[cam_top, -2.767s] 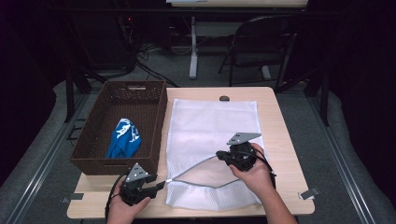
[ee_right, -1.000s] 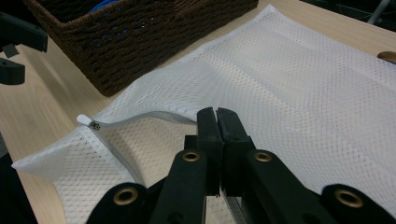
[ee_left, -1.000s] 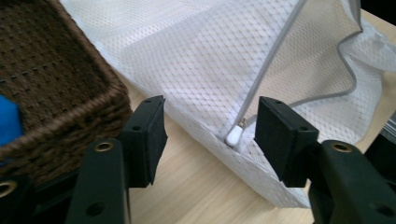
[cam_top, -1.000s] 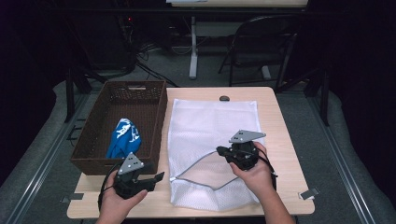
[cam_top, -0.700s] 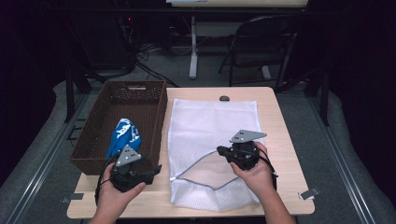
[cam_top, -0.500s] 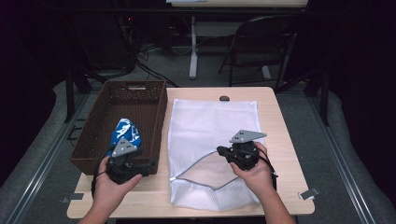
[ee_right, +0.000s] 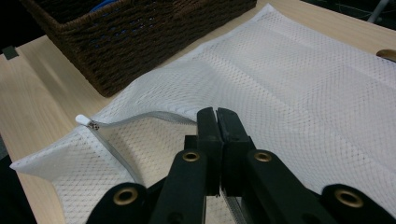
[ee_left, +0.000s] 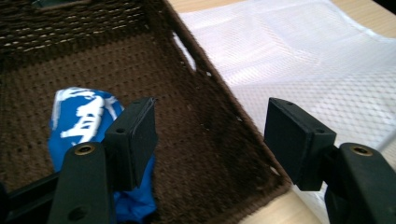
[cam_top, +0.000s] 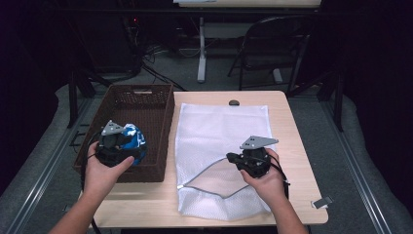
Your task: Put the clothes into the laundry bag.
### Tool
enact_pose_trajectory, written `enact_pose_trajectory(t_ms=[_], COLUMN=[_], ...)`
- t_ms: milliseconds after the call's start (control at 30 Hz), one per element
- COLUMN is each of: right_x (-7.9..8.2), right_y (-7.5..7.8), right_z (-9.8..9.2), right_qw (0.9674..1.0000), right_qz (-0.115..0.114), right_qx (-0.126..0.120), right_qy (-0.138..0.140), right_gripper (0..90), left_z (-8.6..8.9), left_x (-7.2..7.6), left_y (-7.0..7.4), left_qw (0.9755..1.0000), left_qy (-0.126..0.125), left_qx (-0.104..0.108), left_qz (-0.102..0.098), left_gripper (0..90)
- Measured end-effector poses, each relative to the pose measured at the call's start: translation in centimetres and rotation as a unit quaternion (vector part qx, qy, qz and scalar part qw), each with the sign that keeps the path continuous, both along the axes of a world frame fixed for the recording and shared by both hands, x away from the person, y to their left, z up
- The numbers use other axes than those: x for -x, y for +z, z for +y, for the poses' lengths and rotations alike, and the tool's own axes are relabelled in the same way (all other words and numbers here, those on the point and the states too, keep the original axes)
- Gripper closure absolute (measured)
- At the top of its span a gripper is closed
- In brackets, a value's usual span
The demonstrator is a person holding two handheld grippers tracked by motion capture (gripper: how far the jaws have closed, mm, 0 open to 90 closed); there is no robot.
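A white mesh laundry bag (cam_top: 221,151) is spread flat on the wooden worktop (cam_top: 297,161), just beside a brown woven basket (cam_top: 146,105) that stands at the worktop's left side. A crumpled blue garment with white print (ee_left: 81,116) is seen lying on the basket's floor, toward its near end.

The left claw (ee_left: 210,140) is held over the near part of the basket, its jaws set wide apart with nothing between them; they have just been opening. In the left gripper view the garment lies below and partly behind one jaw, and no contact with it can be made out. In the high view the left claw (cam_top: 114,146) is seen above the basket's near left corner, with the garment showing just beside it.

The right claw (ee_right: 217,119) is clamped tight on the zipped edge of the laundry bag, the jaws pressed together on the mesh by the grey zipper (ee_right: 114,140). The bag's mouth is seen partly unzipped, the zipper line curving across the near part of the bag, and the upper layer is lifted slightly at the grip. In the high view the right claw (cam_top: 238,161) is seen over the bag's near right part.

A small dark round object (cam_top: 234,103) rests on the worktop at the bag's far edge.
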State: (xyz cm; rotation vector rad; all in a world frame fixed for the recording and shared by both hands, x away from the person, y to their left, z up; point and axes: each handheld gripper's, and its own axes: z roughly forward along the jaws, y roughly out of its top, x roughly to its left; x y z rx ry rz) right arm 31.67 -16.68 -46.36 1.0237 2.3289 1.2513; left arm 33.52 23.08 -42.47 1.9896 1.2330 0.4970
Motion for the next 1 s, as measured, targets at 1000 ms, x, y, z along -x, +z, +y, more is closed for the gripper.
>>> enact_pose_trajectory(t_ms=[1000], right_x=[-0.2], right_y=[-0.4], right_z=[0.0], right_qw=[1.0], right_qz=[0.001], right_qx=[0.004], right_qy=[0.001], right_gripper=[89.0], left_z=[2.1], left_x=[-8.9], left_y=[-1.4], left_qw=[0.991], left_qy=[0.097], left_qx=[-0.032], left_qz=[0.087], left_gripper=[35.1])
